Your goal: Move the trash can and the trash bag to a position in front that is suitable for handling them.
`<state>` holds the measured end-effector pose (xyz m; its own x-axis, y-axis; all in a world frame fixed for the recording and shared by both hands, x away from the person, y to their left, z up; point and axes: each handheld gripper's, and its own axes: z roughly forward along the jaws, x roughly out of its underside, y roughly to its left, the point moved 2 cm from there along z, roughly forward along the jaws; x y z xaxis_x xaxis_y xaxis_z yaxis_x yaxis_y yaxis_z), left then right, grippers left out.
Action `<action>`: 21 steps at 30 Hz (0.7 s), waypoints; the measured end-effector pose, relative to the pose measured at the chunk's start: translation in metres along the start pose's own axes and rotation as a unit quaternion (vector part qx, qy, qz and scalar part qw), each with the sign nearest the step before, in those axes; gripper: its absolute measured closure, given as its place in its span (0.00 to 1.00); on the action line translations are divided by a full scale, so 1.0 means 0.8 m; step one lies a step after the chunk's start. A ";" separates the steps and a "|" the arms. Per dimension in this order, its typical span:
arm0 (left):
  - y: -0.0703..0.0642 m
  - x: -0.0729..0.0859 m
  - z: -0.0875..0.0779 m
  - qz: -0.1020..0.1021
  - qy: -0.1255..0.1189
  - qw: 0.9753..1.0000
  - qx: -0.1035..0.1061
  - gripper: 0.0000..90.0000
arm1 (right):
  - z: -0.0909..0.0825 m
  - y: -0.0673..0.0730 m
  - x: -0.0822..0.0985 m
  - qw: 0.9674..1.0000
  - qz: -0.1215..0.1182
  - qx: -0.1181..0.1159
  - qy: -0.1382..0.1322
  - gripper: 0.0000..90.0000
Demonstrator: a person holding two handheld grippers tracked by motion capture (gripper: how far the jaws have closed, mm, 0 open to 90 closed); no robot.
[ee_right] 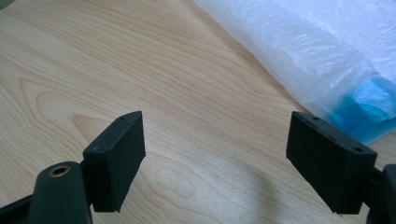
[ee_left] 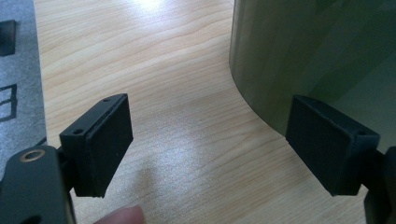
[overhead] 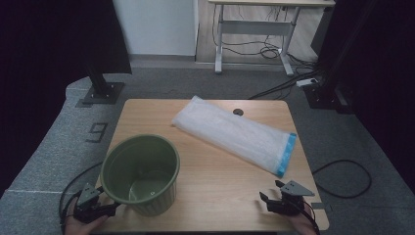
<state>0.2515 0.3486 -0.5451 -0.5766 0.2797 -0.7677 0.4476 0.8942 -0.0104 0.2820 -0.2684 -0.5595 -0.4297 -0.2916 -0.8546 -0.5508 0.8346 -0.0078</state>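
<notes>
**A:** Right gripper [overhead: 272,197] sits at the near table [overhead: 220,161] edge, jaws spread wide with nothing between them; the white plastic bag [overhead: 235,133], blue band toward it, lies just ahead and a little to its right. How should it go in?

**B:** Low and level, I'd say, pinching one layer at the blue end.

**A:** And the left gripper [overhead: 108,208]?

**B:** Also wide and empty, with the green bin [overhead: 142,172] just off its right jaw. Steady that wall first, so the bin won't slide.

Black two-jaw grippers [overhead: 271,198]; grey three-cornered plates [overhead: 295,187]; trailing black cables [overhead: 64,196].
</notes>
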 end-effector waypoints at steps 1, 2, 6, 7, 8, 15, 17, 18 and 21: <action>0.001 0.000 -0.001 0.000 -0.002 1.000 0.001 0.16 | -0.001 -0.001 0.000 1.000 0.002 0.002 -0.002 0.21; 0.001 0.000 -0.001 0.000 -0.002 1.000 0.001 0.16 | -0.001 -0.001 0.000 1.000 0.002 0.002 -0.002 0.21; 0.003 0.000 -0.004 0.003 -0.010 1.000 0.005 0.16 | -0.007 -0.006 0.001 1.000 0.008 0.008 -0.010 0.21; 0.003 -0.001 -0.004 0.006 -0.012 1.000 0.007 0.16 | -0.010 -0.008 0.002 1.000 0.012 0.011 -0.013 0.22; 0.003 -0.001 -0.004 0.008 -0.012 1.000 0.008 0.16 | -0.010 -0.009 0.002 1.000 0.014 0.013 -0.014 0.22; 0.000 -0.003 -0.003 0.014 -0.004 1.000 0.012 0.16 | -0.010 -0.013 0.005 1.000 0.019 0.011 -0.010 0.23; -0.003 -0.004 -0.005 0.024 -0.005 0.999 0.021 0.16 | -0.009 -0.013 0.006 1.000 0.017 0.010 -0.007 0.23; -0.006 -0.005 -0.007 0.031 -0.006 0.999 0.022 0.16 | -0.009 -0.013 0.006 1.000 0.017 0.010 -0.007 0.23; -0.009 -0.004 -0.014 0.044 -0.011 0.998 0.043 0.16 | -0.009 -0.012 0.005 1.000 0.016 0.009 -0.006 0.23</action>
<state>0.2420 0.3450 -0.5353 -0.5181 0.3464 -0.7821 0.5530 0.8332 0.0027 0.2806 -0.2809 -0.5593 -0.4386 -0.2588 -0.8606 -0.5236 0.8519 0.0107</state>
